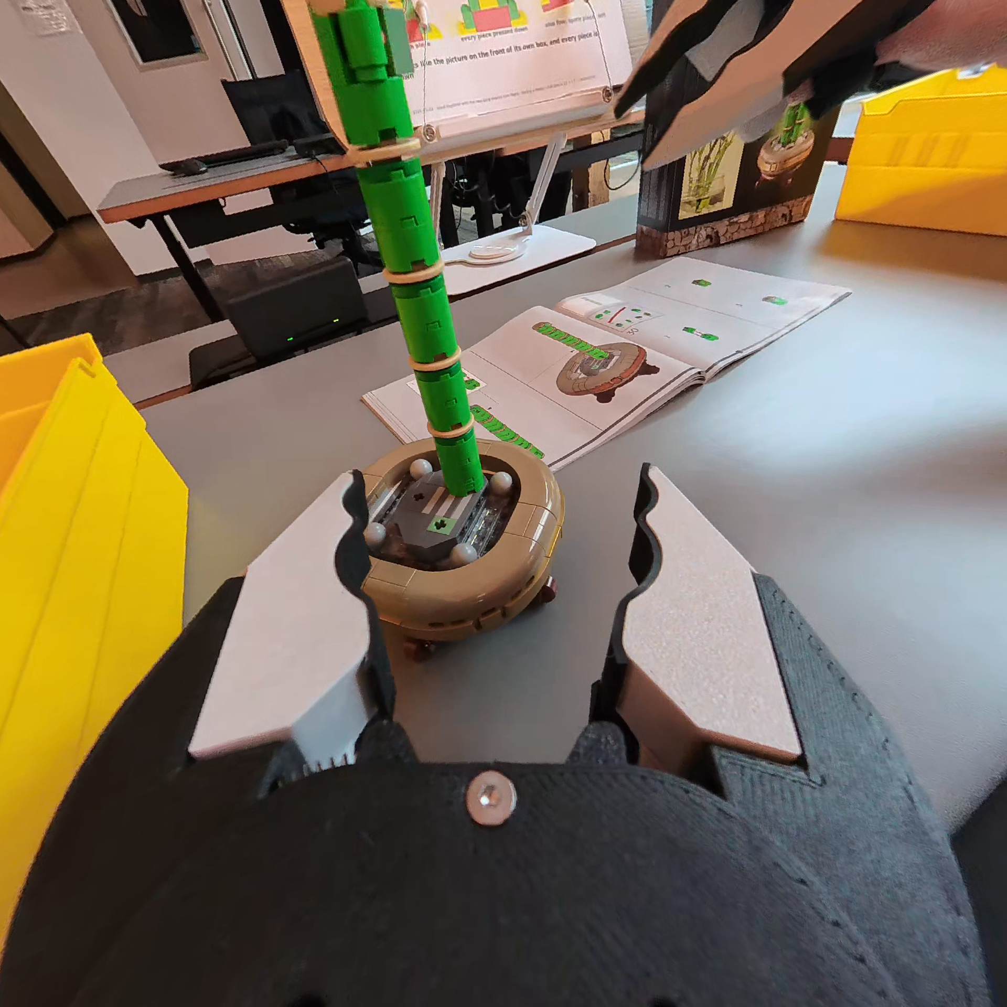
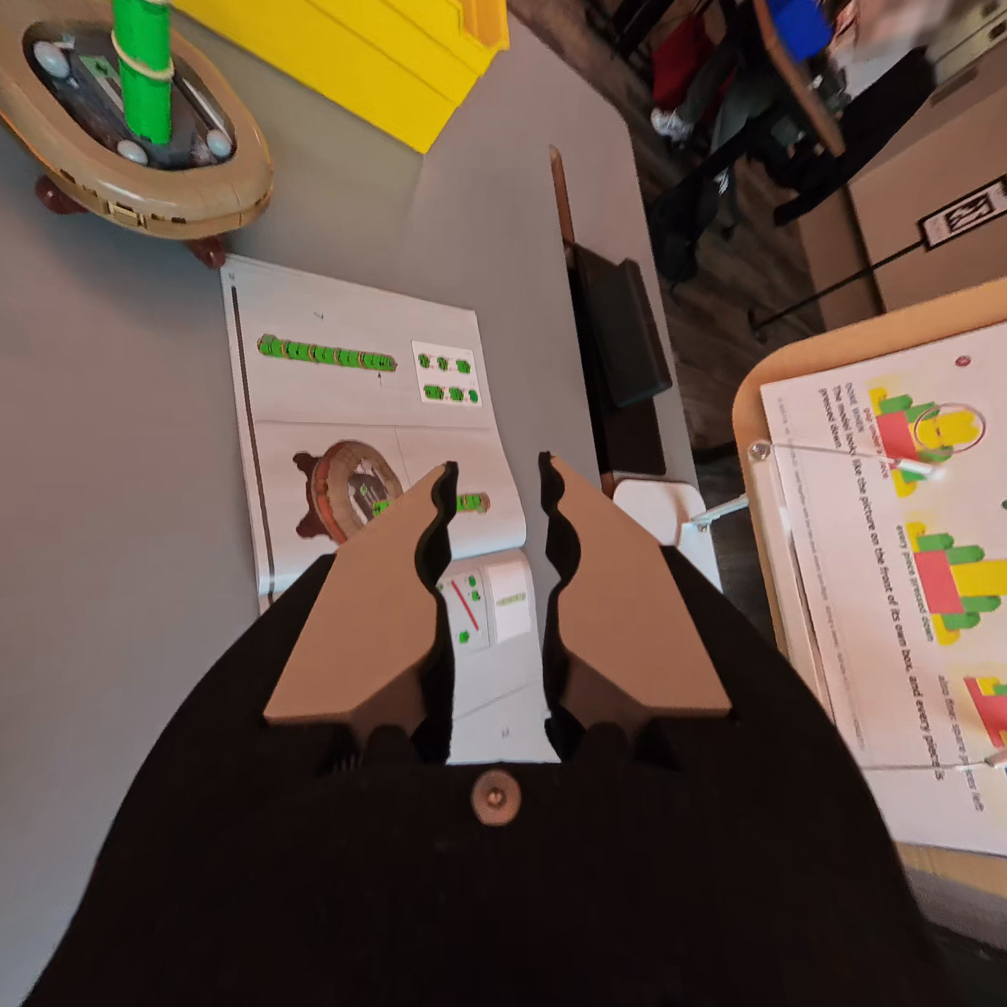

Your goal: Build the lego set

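Two grippers, both empty.
Left gripper [image 1: 498, 485] gaped beside the tan pot [image 1: 463, 556] holding a green stalk [image 1: 419, 305]; right gripper [image 2: 497, 463] hung parted above the booklet [image 2: 354, 414].

We saw printed lines on the propped sheet [image 2: 899, 572] and small step numbers in the open booklet [image 1: 626, 354]

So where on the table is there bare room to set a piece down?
Bare grey table lies right of the pot, between the booklet and the left gripper. A narrower strip runs between the pot and the left yellow bin. Behind the pot it is crowded: booklet, box, stand base, right yellow bin.
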`<state>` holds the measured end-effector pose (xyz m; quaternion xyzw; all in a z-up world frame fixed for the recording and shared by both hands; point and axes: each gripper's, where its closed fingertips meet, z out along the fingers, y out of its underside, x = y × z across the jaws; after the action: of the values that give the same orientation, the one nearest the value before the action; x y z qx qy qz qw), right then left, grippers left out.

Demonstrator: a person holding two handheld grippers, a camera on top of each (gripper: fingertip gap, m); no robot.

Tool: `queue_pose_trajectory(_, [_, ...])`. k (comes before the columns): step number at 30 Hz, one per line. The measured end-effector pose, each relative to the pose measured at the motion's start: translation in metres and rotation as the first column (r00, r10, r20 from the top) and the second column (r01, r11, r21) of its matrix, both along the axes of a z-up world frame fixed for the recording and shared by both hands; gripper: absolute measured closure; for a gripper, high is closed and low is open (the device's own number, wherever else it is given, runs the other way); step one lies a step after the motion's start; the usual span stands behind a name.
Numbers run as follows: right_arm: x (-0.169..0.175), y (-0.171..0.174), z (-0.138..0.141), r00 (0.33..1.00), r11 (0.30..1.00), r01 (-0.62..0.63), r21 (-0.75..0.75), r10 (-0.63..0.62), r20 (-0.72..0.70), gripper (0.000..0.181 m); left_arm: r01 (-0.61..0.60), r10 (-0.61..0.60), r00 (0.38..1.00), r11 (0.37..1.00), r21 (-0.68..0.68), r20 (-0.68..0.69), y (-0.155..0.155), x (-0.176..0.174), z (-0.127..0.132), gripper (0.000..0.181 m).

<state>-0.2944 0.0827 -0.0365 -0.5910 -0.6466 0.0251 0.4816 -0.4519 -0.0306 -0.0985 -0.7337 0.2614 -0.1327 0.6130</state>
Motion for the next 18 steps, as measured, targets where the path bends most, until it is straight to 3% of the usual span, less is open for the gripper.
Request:
queue_pose_trajectory(5, [-0.029,-0.011,0.008,0.993,0.989,-0.079,0.126,0.089,-0.08,0.15,-0.012,0.012,1.0,1.0,0.008,0.025,0.001,-0.003,0.004,0.084])
queue_pose_trajectory(10, [-0.051,-0.022,0.003,0.99,0.958,-0.114,0.263,0.131,-0.046,0.15,-0.029,0.027,0.999,0.999,0.026,0.046,0.001,-0.006,0.008,0.085])
queue_pose_trajectory(14, [-0.061,-0.031,-0.005,0.99,0.965,-0.131,0.229,0.141,-0.03,0.148,-0.039,0.037,0.998,0.998,0.047,0.054,0.0,-0.008,0.012,0.088])
queue_pose_trajectory(18, [-0.062,-0.033,0.002,0.982,0.974,-0.133,0.183,0.155,-0.11,0.147,-0.046,0.043,0.998,0.996,0.071,0.04,0.0,-0.009,0.015,0.092])
